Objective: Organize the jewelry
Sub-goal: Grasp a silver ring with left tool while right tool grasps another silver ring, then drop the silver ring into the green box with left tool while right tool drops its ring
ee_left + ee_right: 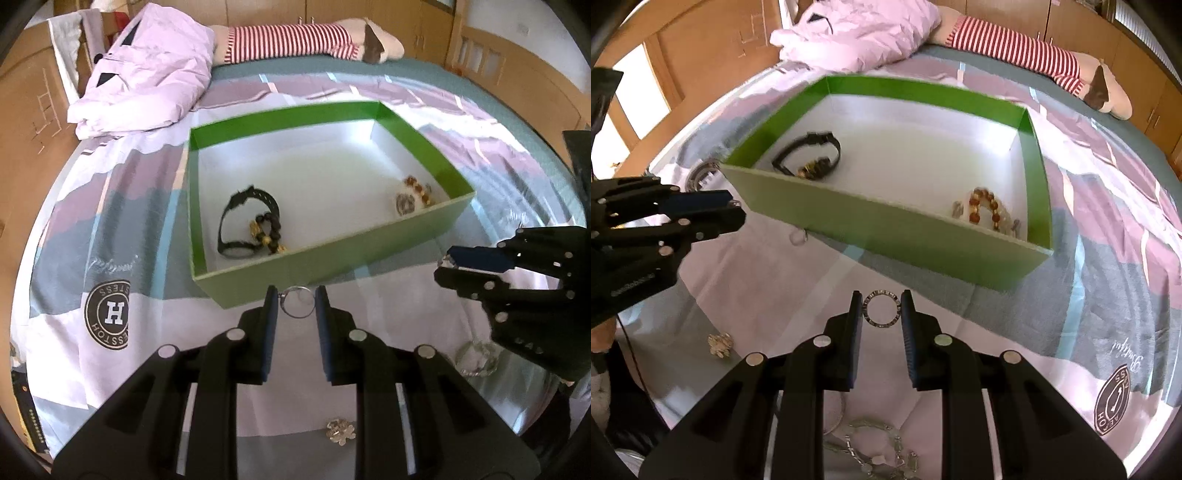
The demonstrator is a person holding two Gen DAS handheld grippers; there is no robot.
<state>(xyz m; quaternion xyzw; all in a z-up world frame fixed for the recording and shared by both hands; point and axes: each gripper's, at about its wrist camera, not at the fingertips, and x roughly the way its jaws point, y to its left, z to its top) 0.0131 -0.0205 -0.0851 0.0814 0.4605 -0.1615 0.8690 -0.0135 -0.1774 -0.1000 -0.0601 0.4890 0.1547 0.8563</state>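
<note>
My left gripper (296,302) is shut on a thin silver ring (298,317), held just above the bedspread in front of the green box (332,266). My right gripper (881,308) is shut on a studded silver ring (881,294) before the box's near wall (886,229). Each gripper shows in the other's view: right gripper (443,264), left gripper (737,206). In the white-floored box lie a black watch (243,221), a dark bead bracelet (271,232) with a gold charm, and an amber bead bracelet (419,188).
Loose on the bedspread are a silver brooch (340,430), a clear bangle (476,358), a pale bead necklace (871,446) and a small clear ring (798,238). A lilac quilt (147,74) and a striped plush toy (295,40) lie behind the box. Wooden furniture surrounds the bed.
</note>
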